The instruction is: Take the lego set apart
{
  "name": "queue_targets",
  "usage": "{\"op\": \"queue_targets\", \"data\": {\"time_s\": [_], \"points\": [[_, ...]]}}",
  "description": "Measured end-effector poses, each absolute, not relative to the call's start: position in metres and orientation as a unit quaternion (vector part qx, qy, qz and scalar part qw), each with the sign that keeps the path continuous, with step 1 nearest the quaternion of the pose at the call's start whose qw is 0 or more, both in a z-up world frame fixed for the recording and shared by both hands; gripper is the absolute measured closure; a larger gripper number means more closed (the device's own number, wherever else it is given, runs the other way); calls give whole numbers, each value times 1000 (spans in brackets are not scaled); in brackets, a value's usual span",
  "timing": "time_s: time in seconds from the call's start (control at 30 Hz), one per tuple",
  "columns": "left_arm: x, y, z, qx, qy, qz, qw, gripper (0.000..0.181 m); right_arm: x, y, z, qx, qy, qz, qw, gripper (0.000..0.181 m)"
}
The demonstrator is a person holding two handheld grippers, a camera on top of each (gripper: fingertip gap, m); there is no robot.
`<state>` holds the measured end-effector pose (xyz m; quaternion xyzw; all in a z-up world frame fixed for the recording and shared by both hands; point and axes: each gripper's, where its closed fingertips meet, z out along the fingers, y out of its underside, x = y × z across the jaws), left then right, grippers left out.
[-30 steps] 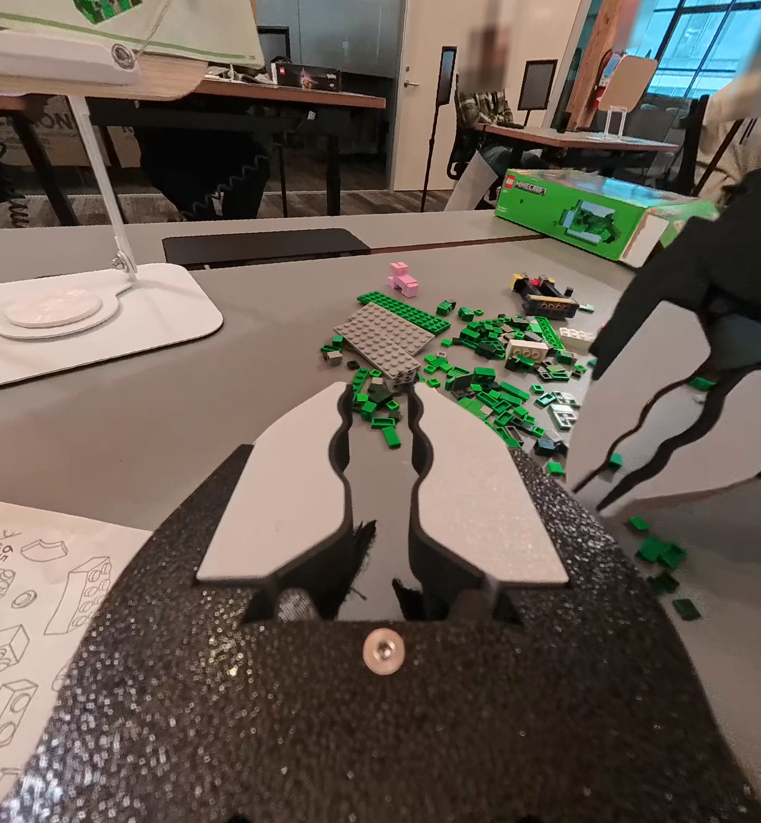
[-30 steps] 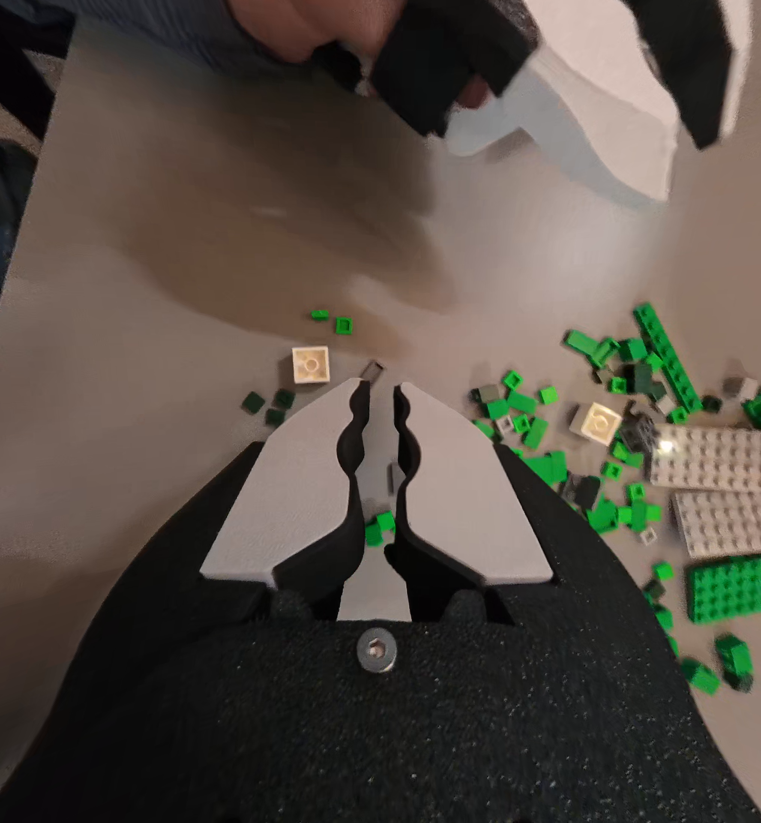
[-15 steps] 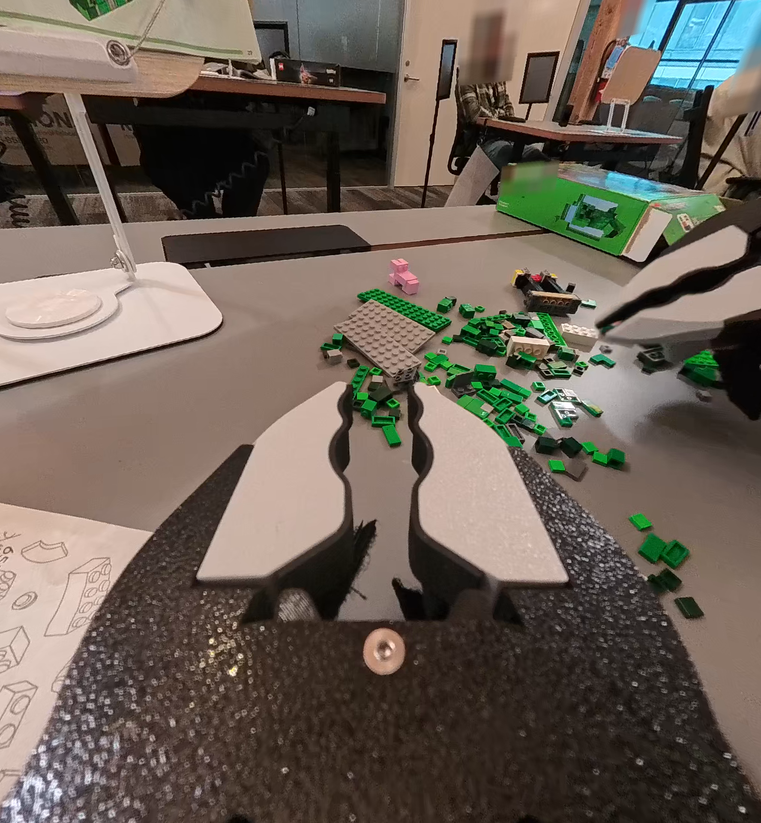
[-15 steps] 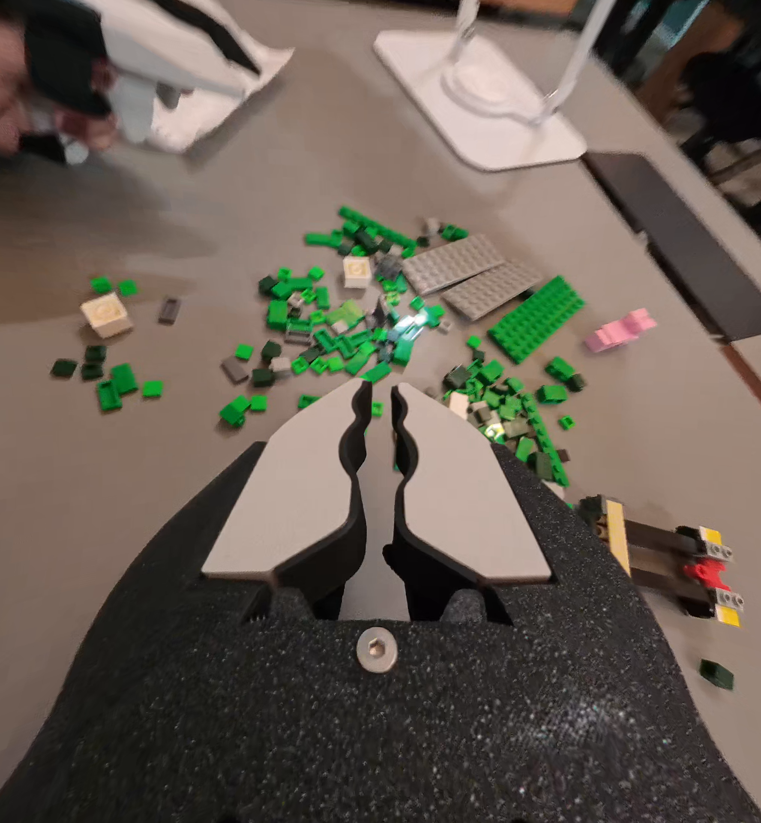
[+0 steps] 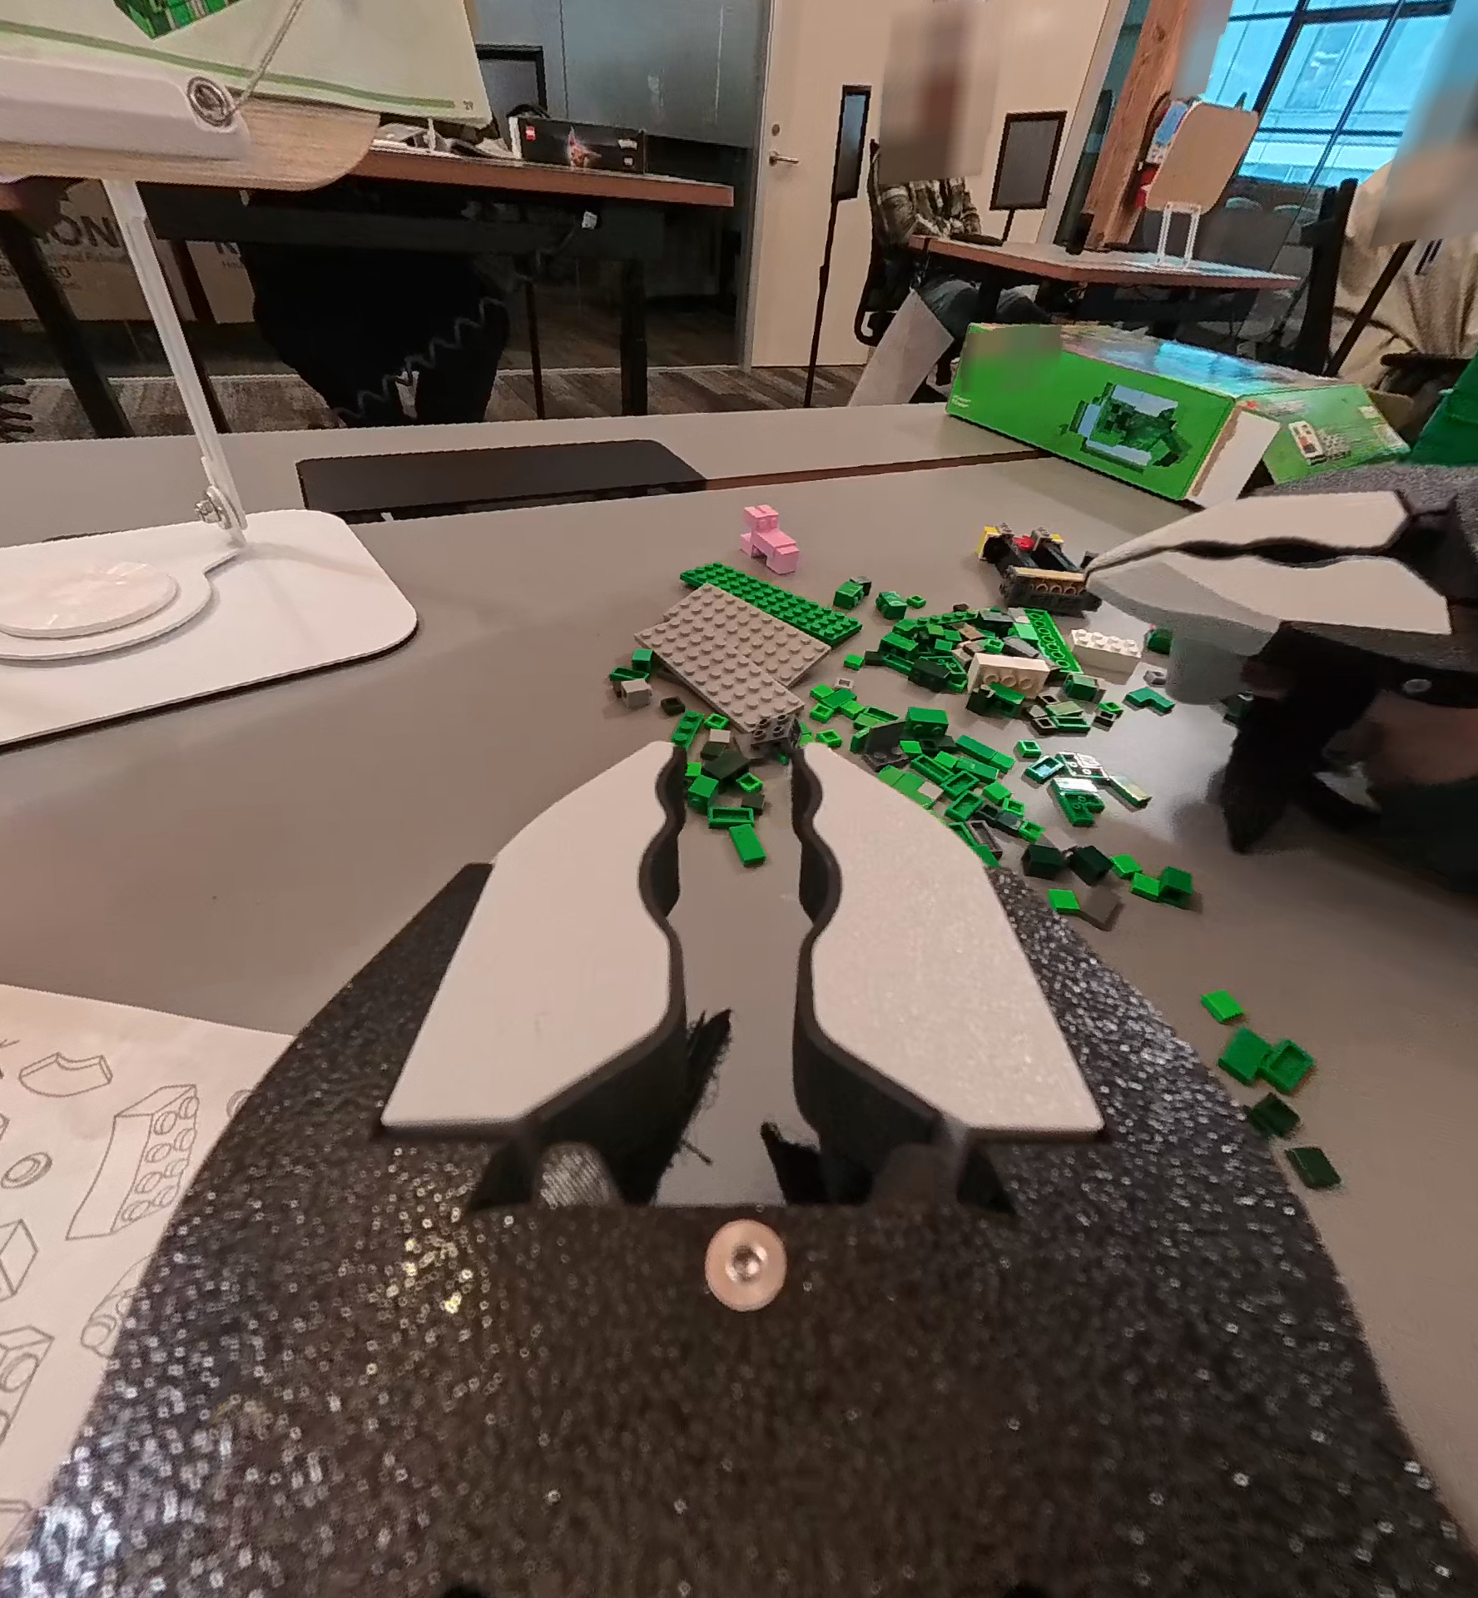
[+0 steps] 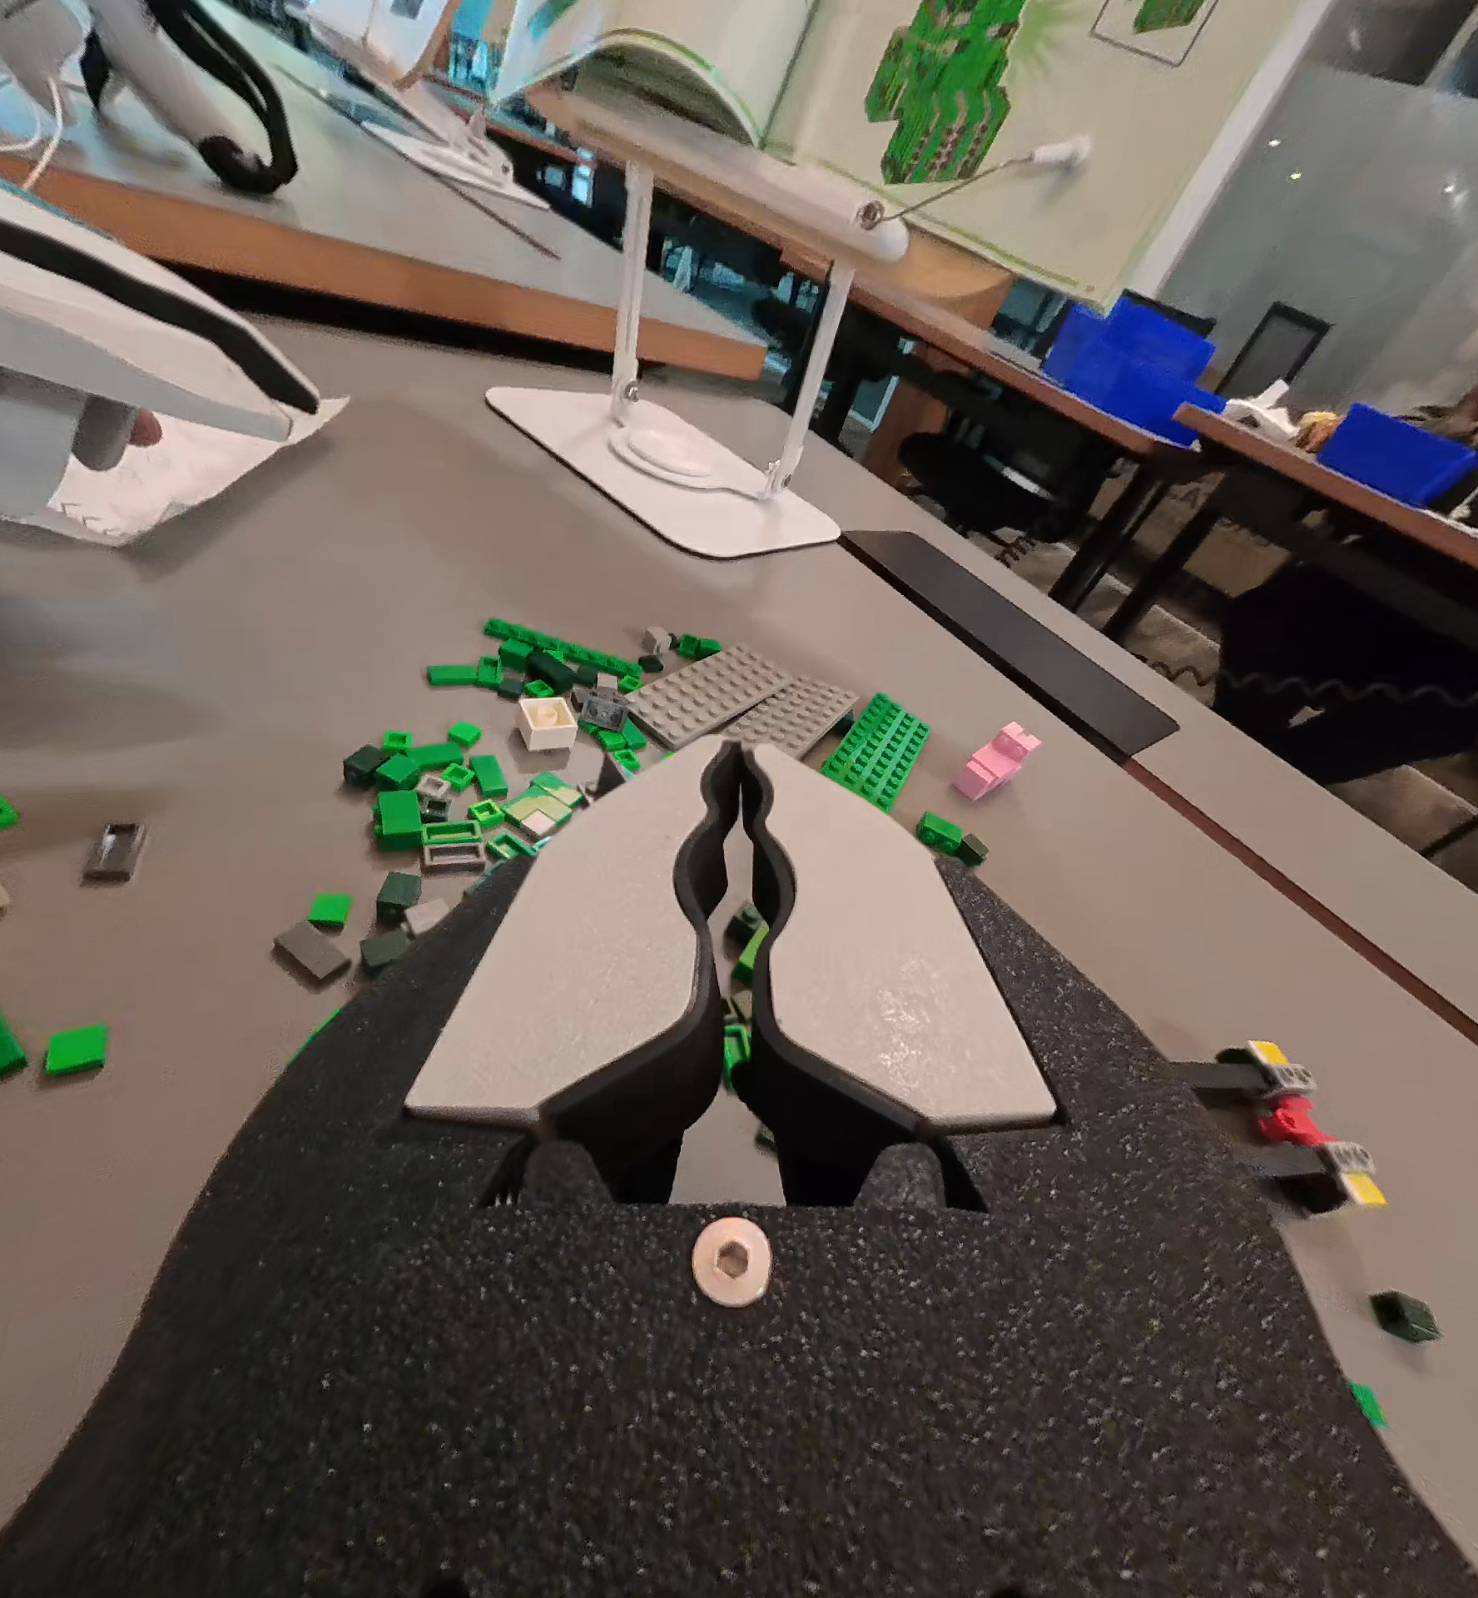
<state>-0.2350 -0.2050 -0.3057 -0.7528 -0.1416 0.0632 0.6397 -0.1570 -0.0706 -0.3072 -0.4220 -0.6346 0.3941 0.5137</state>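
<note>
Grey table [image 5: 303,830], scattered green bricks [image 5: 934,744], office desks

**Loose bricks ahead of a parted left gripper**

The left gripper [image 5: 735,761] hovers with its jaws apart and empty over the grey table [image 5: 286,821]. Just beyond lie scattered green pieces [image 5: 960,761] and grey plates [image 5: 731,653]. The right gripper [image 5: 1094,566], nearly closed, reaches in from the right, near a black assembly [image 5: 1034,571].
</note>
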Motion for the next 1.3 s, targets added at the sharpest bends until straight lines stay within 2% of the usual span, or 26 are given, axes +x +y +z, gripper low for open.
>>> {"op": "queue_targets", "data": {"time_s": [0.17,1.3], "points": [[-235,-205,-306,-752,-143,60,641,158,-156,-65,-302,-413,-617,374,556,181],[-235,-205,-307,-755,-146,54,637,159,-156,-68,-304,-404,-623,370,558,181]]}}
